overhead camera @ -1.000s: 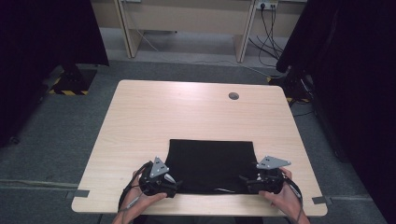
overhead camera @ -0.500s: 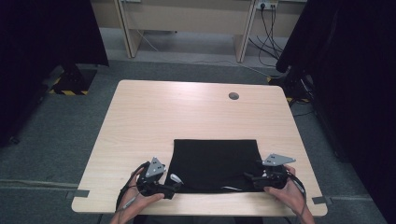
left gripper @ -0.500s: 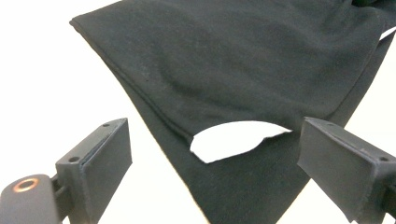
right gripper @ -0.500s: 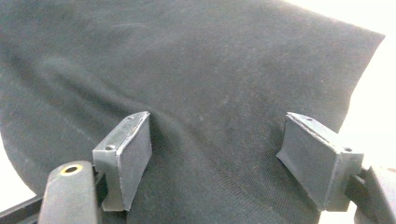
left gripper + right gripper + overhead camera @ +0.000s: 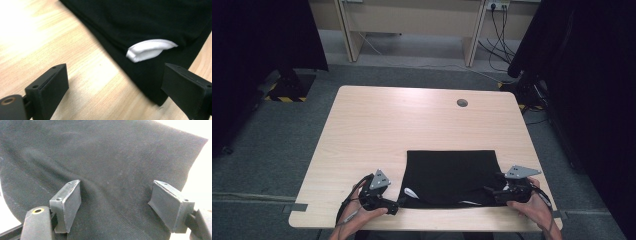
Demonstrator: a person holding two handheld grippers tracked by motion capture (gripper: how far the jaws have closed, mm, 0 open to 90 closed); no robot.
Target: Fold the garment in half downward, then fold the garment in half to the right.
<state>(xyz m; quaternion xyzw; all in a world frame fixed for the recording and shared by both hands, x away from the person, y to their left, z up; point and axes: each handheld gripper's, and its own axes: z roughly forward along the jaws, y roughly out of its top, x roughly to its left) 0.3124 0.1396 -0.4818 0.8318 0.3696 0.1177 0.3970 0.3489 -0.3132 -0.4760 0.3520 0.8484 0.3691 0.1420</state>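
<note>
A black folded cloth (image 5: 447,175) lies flat on the near half of the wooden table (image 5: 412,125). A white label (image 5: 150,48) peeks from its near left edge (image 5: 410,192). My left gripper (image 5: 393,207) stands open just left of the cloth's near left corner. In the left gripper view (image 5: 115,87) that corner (image 5: 155,92) reaches in beside the right-hand jaw, with bare wood between the jaws. My right gripper (image 5: 488,192) is open at the near right corner. In the right gripper view (image 5: 116,200) its jaws straddle a raised fold of the cloth (image 5: 105,165).
A round cable hole (image 5: 462,102) sits near the table's far edge. The table's near edge (image 5: 427,225) runs just below both hands. Black curtains (image 5: 592,75) hang at the left and right, and another desk's legs (image 5: 472,40) stand behind.
The cloth has slid a little to the right, and the right gripper has moved right with it. The left gripper has stayed near its place, so the near left corner now lies just beyond it.
</note>
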